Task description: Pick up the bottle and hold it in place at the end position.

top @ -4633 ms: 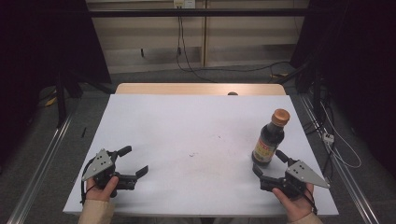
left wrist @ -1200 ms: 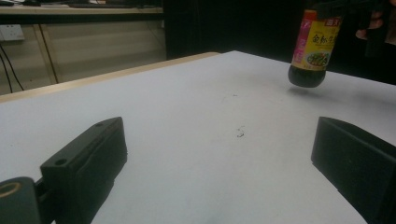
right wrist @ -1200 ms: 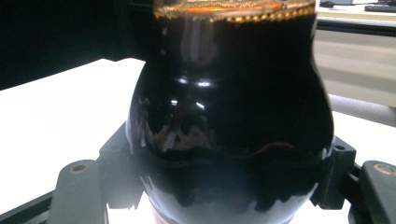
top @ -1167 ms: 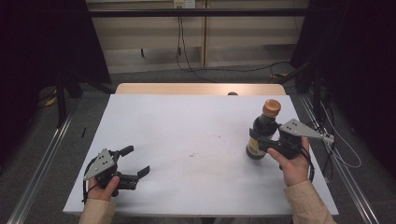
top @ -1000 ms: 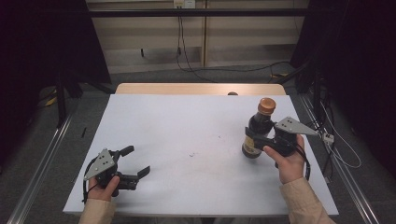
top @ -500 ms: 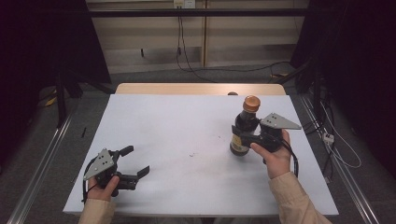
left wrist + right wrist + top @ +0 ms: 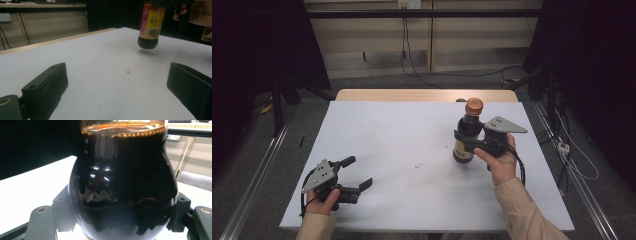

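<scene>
Evidently the item in hand is a dark sauce bottle (image 7: 467, 134), nearly full, so it is judged fairly heavy for its size, with liquid that will slosh if swung. The body looks rigid and glossy, glass or hard plastic; which of the two cannot be told. A smooth, rounded wall of that kind is judged slippery under hard pads, and breakable if dropped onto the desk (image 7: 402, 150).

The right gripper (image 7: 467, 141) is closed on the bottle at the bulge below the shoulder, jaws on either side of the dark body. In the right gripper view the bottle (image 7: 122, 185) sits between both jaws with the liquid line near the top. That hold is judged sound; a grip on the narrow neck would let the weight swing.

The bottle hangs clear of the desk: the left gripper view shows its base (image 7: 147, 42) above its own shadow. It is over the right half of the desk, upright, well apart from the left gripper (image 7: 357, 172).

Appearance: orange-brown cap (image 7: 474, 106), short neck, black-brown contents, and a yellow label (image 7: 152, 23) with a pink strip and printed characters.

The left gripper rests near the desk's near-left corner, jaws wide, holding nothing.
</scene>
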{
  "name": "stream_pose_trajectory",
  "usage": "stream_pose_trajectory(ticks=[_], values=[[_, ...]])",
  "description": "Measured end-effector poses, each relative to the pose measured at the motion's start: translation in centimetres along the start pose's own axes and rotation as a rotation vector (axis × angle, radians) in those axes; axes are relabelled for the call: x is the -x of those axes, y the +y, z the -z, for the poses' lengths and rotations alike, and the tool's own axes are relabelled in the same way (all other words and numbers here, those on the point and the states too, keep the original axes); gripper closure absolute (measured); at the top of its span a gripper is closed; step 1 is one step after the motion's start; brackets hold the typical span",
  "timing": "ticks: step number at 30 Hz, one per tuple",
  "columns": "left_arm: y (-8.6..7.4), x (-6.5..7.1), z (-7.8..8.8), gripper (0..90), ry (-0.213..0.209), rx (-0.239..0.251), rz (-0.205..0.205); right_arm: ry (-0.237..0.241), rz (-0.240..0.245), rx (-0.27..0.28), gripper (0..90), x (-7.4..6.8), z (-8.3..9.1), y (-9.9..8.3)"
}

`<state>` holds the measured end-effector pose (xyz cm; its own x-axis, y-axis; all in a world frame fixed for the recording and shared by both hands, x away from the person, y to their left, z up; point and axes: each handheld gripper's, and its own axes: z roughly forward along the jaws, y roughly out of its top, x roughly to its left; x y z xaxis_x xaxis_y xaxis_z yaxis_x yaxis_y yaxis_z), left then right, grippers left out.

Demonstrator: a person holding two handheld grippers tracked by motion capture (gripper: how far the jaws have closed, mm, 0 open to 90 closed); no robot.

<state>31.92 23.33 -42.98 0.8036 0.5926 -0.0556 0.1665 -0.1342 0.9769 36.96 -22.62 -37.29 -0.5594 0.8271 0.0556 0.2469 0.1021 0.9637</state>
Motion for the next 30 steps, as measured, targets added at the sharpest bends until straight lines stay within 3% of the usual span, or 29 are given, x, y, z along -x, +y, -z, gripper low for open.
stream_pose_trajectory(ticks=[10, 30], values=[[0.0, 0.0, -0.1, 3.3, -0.002, 0.0, 0.002, 0.029, 0.009, 0.042, 26.7, -0.6, -1.7, 0.3], [0.0, -0.1, 0.0, 3.3, 0.002, 0.004, 0.004, 0.074, 0.022, 0.045, 26.4, -2.3, -5.2, 0.5]])
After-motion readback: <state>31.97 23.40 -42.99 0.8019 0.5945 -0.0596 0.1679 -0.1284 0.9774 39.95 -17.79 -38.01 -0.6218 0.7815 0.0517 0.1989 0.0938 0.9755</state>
